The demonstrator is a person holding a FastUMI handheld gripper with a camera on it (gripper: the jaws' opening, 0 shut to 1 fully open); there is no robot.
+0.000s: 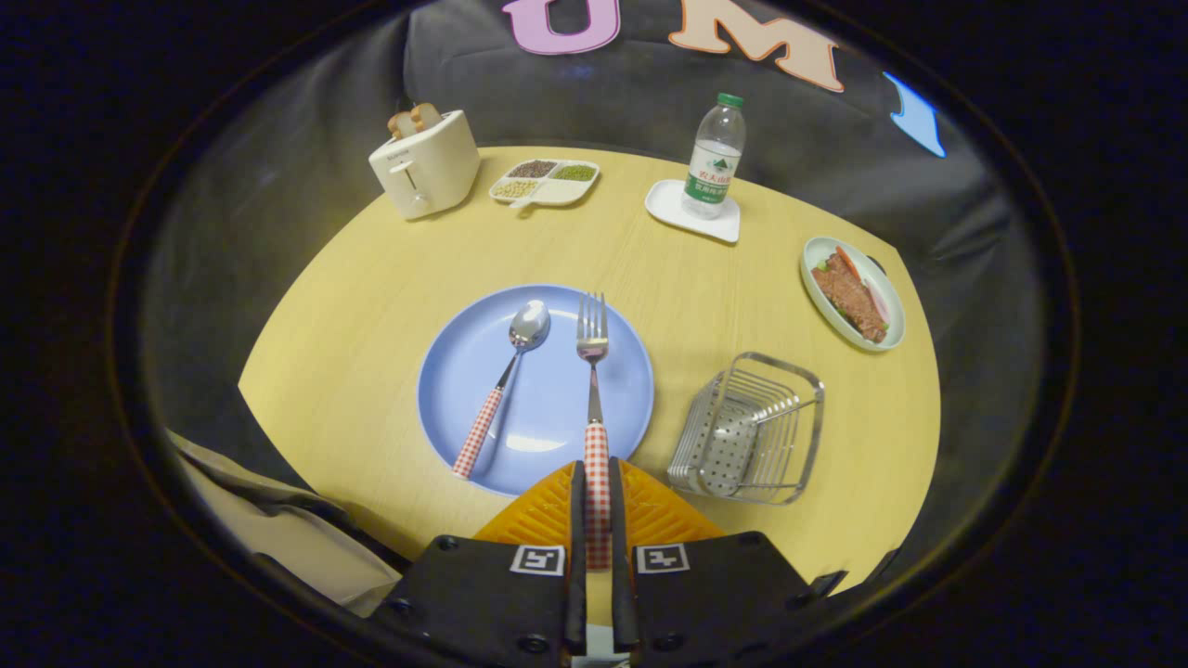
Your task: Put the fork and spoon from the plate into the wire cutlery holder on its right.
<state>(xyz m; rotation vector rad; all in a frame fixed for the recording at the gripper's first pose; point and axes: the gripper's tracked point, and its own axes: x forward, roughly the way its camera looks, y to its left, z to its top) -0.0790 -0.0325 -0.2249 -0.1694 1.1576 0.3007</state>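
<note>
While the spoon lies on the blue plate, just left of the fork, the tool is closed tight on the fork's checked handle at the plate's near rim. The wire cutlery holder stands on the tabletop just right of the plate, with nothing in it.

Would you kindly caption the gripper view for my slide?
Gripper jaws shut on fork handle; spoon rests on blue plate.

Tool: ribbed wedge fingers, dark blocky mounts, square coded markers, screws.
</note>
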